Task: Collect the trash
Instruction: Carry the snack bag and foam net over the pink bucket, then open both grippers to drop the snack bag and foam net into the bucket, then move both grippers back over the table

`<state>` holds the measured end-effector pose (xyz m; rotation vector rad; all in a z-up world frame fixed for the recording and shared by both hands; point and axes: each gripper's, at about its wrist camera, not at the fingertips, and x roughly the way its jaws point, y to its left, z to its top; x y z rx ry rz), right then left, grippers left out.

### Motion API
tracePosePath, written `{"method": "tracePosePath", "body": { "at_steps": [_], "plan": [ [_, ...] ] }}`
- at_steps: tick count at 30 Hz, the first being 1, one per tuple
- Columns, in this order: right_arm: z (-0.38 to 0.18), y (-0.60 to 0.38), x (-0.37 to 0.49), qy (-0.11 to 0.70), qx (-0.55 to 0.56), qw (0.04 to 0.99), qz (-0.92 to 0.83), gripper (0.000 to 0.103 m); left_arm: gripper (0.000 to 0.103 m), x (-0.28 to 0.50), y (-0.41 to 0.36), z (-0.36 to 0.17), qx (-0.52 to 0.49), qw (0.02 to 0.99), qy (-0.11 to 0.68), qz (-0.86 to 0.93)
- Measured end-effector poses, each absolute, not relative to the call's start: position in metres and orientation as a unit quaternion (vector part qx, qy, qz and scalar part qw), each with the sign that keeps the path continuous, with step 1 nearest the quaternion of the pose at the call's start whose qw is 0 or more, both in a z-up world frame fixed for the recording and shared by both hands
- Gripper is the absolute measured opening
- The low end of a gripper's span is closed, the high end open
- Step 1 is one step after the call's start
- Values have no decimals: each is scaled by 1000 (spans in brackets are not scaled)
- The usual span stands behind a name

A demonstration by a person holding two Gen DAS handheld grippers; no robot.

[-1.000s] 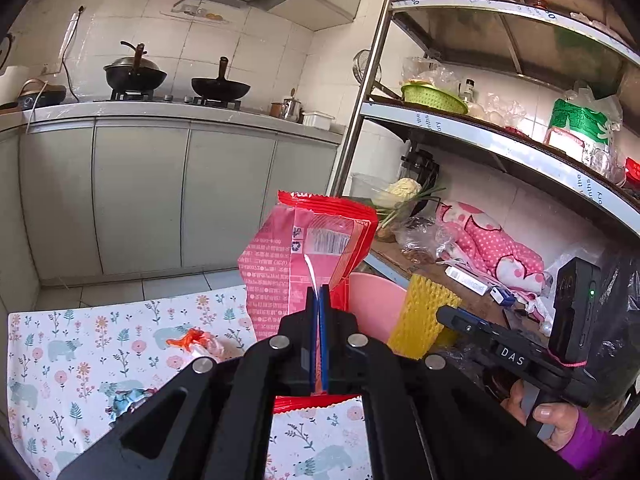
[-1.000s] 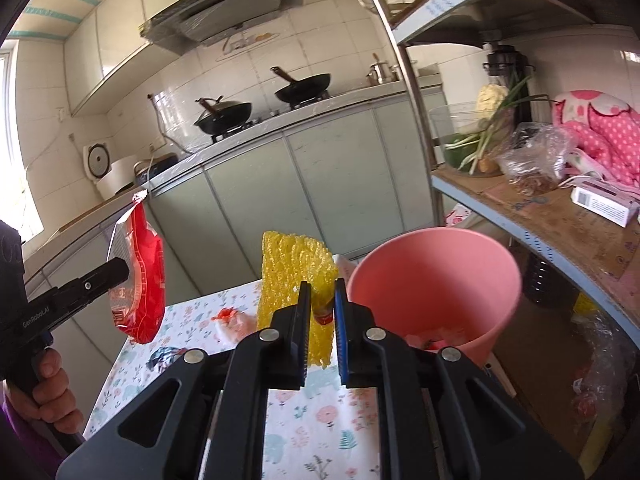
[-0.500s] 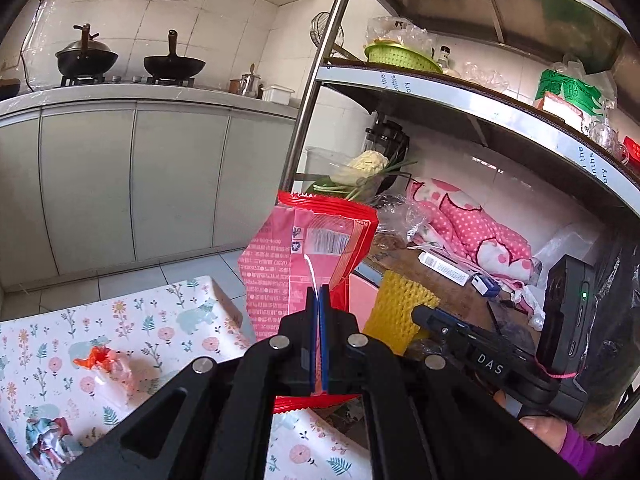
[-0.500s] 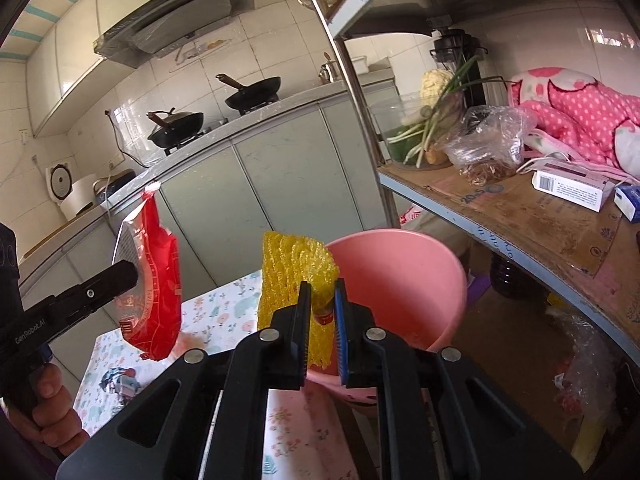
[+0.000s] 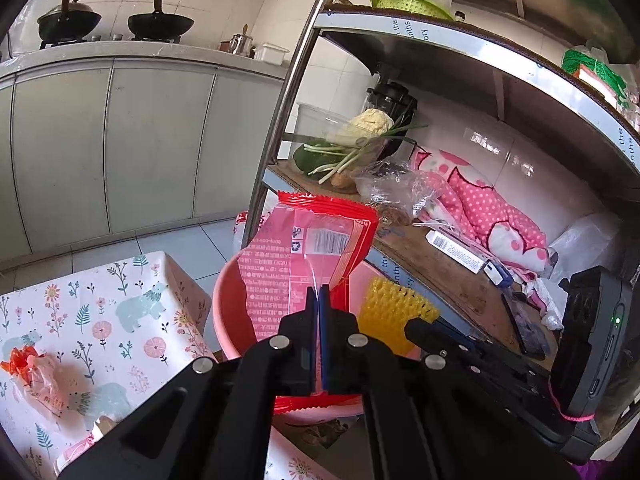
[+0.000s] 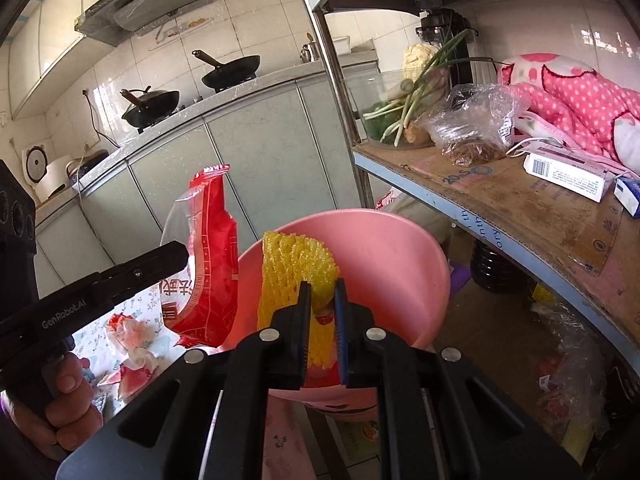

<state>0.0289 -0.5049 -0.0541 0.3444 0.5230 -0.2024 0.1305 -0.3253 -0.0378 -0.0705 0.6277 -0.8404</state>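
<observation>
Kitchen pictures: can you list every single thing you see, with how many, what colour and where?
snack wrapper: 1, red, held over the bin
foam fruit net: 1, yellow, held over the bin
trash bin: 1, pink, beside the table
crumpled wrappers: a few, orange-white, on the table
tablecloth: 1, white floral, on the table
woks: 2, black, on the stove
metal rack: 1, silver, right
scallions: 1 bunch, green, rack shelf
spotted cloth: 1, pink, rack shelf
left tongs: black, shut on the wrapper
right tongs: black, shut on the net
</observation>
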Motion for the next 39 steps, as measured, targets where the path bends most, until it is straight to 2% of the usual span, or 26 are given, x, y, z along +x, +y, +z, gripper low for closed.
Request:
{"method": "tracePosePath", "body": {
  "at_steps": [16,21,25,39],
  "plan": [
    [-69,-509,35,277,160,940,-119,14,2,137,-344,-66,-21,852,326,-410],
    [-75,-511,36,297,172,931,-121,29,8,133,-345,-65,-20,852,325,-410],
    [-76,-512,34,298,177,930,-121,32,24,132,-344,-64,-24,848,332,-413],
    [-63,-504,19,290,175,934,-118,32,25,112,-328,-47,-25,852,324,-411]
  ]
}}
